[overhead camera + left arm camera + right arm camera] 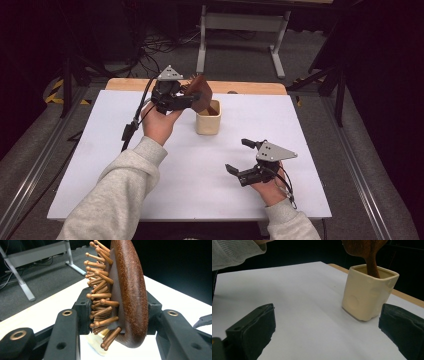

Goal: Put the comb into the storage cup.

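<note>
Inside the cup [208, 122] the brush's [201, 93] handle is dropping out of sight, so you cannot tell how deep it is reaching. In the left gripper view the brush head [130, 292] is running off the top edge, and just a pale sliver of the cup [96, 345] is showing below it. In the right gripper view the head is being cut off at the top, with only the handle [372, 263] entering the cup [368, 291].

The cup is standing upright on the white table [190, 165], toward its far edge. Beyond the cup, a grey stand [240, 30] and cables are sitting on the floor.

Your left gripper [172, 97] is hovering just left of the cup, clamped across the brush head, one jaw against the bristles [100, 295] and the other against the wooden back. Your right gripper [241, 156] is resting low over the table, nearer you than the cup and well apart from it, its jaws spread wide and carrying nothing.
</note>
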`<action>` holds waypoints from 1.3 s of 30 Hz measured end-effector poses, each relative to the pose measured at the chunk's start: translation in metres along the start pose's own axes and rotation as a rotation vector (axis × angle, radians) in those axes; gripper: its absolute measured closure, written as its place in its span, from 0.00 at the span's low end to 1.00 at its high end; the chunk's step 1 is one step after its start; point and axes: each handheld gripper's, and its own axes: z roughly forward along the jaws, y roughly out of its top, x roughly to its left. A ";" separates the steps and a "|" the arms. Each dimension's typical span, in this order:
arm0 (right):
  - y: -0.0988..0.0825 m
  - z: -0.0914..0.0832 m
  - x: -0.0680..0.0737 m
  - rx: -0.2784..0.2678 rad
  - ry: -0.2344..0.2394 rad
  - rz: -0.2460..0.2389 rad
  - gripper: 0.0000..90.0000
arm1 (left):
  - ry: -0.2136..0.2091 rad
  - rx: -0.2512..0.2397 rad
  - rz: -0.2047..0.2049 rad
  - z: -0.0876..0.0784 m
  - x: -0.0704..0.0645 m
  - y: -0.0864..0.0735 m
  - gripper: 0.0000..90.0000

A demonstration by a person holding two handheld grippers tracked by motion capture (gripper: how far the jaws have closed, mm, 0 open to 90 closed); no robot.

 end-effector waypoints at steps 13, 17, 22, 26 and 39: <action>0.000 0.001 0.001 0.004 0.003 -0.001 0.02 | 0.010 0.021 0.000 0.006 -0.001 -0.004 0.60; 0.000 0.000 0.001 0.002 0.005 -0.001 0.02 | 0.015 0.033 0.007 0.008 -0.002 -0.005 0.59; 0.000 0.000 0.001 0.003 0.005 -0.001 0.02 | 0.059 0.054 0.033 0.012 -0.004 -0.008 0.58; 0.000 0.000 0.000 0.001 0.006 -0.001 0.02 | 0.055 0.044 0.003 0.012 0.000 -0.011 0.55; 0.000 0.000 0.000 -0.002 0.006 0.001 0.02 | 0.030 0.041 -0.035 0.006 0.013 -0.023 0.27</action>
